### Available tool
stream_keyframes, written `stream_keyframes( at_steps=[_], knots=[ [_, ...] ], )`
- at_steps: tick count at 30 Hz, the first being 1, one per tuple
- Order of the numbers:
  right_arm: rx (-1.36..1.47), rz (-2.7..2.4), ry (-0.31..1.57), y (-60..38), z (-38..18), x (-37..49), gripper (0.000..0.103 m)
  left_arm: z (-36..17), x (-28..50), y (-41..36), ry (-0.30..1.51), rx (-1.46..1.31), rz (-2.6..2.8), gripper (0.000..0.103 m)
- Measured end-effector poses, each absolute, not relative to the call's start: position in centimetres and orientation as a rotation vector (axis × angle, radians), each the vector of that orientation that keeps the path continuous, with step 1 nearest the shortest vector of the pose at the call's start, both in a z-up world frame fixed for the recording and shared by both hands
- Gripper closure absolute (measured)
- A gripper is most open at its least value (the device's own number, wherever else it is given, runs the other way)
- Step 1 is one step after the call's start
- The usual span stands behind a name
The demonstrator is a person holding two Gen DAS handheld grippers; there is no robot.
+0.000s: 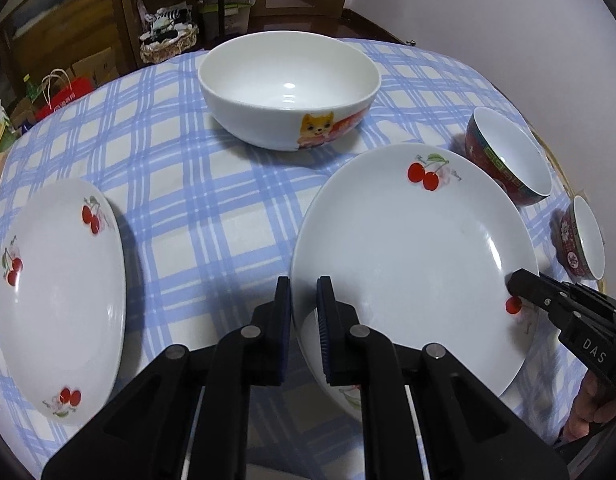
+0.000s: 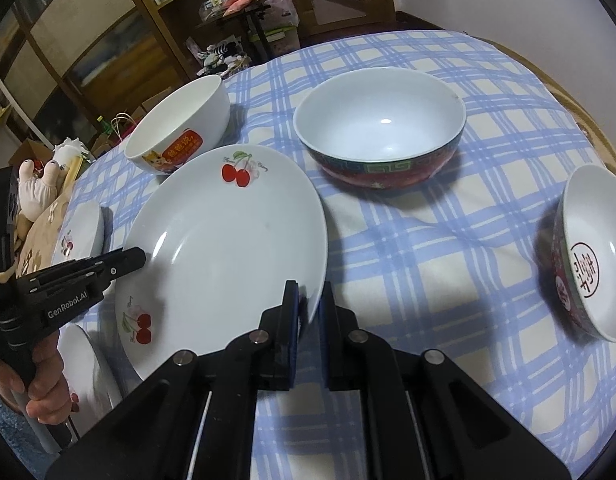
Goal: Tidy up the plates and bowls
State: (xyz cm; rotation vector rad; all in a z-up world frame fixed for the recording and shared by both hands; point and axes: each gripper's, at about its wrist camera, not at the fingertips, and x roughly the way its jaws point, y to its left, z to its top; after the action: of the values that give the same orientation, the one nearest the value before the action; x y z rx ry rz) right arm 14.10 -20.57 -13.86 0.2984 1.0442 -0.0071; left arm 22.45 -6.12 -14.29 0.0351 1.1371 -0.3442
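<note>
Underneath, plate [image 1: 408, 264] largely hides another dish [image 1: 328, 376].

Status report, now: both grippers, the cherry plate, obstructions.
Left gripper and right gripper both shut on cherry plate, opposite rims. Plate lifted, tilted. White bowl and red bowl stand just beyond.

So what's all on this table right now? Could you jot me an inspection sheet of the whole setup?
Surface: table under a blue-and-white checked cloth.
Job's things: large cherry plate held at both rims; second cherry plate flat on the cloth; white dog-print bowl; large red bowl; small red bowl with a red character inside.
Clutter: nothing seen on the cloth.
Grippers: left gripper shut on the large plate's rim; right gripper shut on its opposite rim.
Cables: nothing seen.
Surroundings: wooden cabinet, cluttered shelves, bags on the floor.
</note>
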Motion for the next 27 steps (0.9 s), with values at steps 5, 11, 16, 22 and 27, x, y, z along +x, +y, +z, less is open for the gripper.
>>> stream_keyframes(
  at_steps=[5,11,16,22,27],
  knots=[
    [0.297,0.003,1.054,-20.4,-13.6,13.5,0.094,-13.8,21.7,-6.1,1.14,0.065,-0.328,0.091],
    [0.281,-0.004,1.062,-20.3,-13.2,12.8,0.094,-13.9,21.4,-5.6,1.158,0.03,-0.343,0.094],
    [0.304,-0.021,1.068,-20.9,-12.8,11.8,0.094,-14.1,20.9,-5.7,1.17,0.011,-0.377,0.095],
    [0.288,-0.04,1.072,-20.9,-12.3,10.8,0.094,-14.1,20.3,-6.1,1.172,-0.002,-0.398,0.095],
    [0.312,-0.053,1.083,-21.8,-11.6,9.3,0.094,-13.0,18.7,-6.9,1.172,0.014,-0.435,0.095]
  ],
)
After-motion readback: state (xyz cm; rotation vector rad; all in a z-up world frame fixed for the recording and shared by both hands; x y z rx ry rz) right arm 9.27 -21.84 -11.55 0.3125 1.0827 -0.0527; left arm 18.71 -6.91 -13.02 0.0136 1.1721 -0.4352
